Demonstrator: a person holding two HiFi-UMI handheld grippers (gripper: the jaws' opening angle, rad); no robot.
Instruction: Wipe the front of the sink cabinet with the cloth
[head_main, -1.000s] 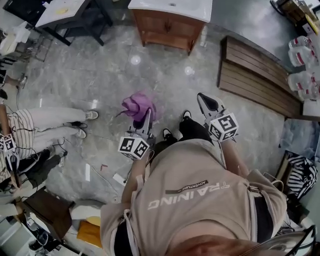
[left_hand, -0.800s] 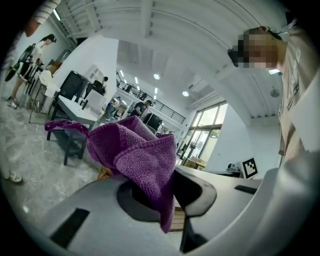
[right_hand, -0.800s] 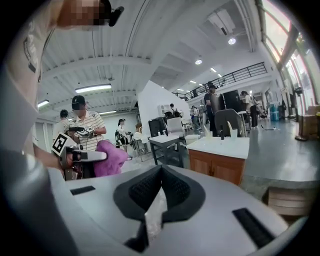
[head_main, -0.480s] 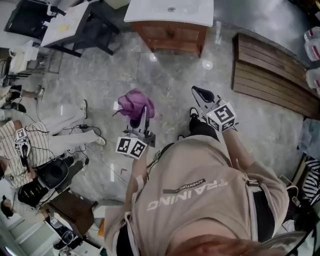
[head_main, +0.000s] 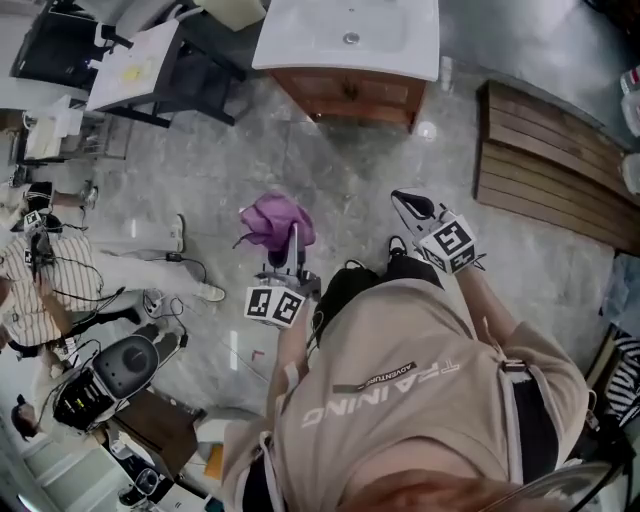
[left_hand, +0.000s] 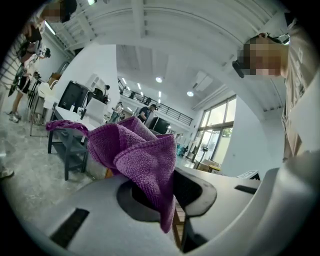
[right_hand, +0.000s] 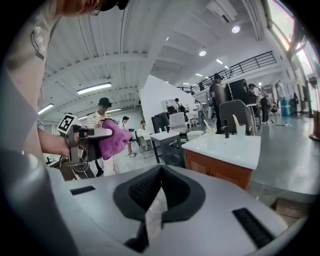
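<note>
A grey marble floor (head_main: 340, 190) is filling the head view, with the operator in a beige shirt (head_main: 400, 400) taking up the 6 o'clock half. A slatted wooden platform (head_main: 555, 170) is lying at 2 o'clock. The sink cabinet (head_main: 350, 95) is standing at 12 o'clock, its brown wooden front facing the operator and well apart from both grippers. Its white top is carrying a basin (head_main: 385, 25) that is showing a round drain fitting at its middle. In the right gripper view a pale cup (right_hand: 240, 131) is standing at the back of that top with a slim stick-like item in it, too small to identify. A dark-framed table (head_main: 135, 65) with a white surface is sitting at 11 o'clock, and a bystander in a striped shirt (head_main: 35, 290) is standing at 9 o'clock.

The left gripper (head_main: 294, 243) is pointing toward 12 o'clock from the centre, its jaws clamping down on the purple cloth (head_main: 275, 220). The cloth is bunching up above the jaw tips and draping over them in the left gripper view. The right gripper (head_main: 403, 200) is hovering at 1 o'clock of the centre, its jaws meeting at the tips and gripping nothing.
</note>
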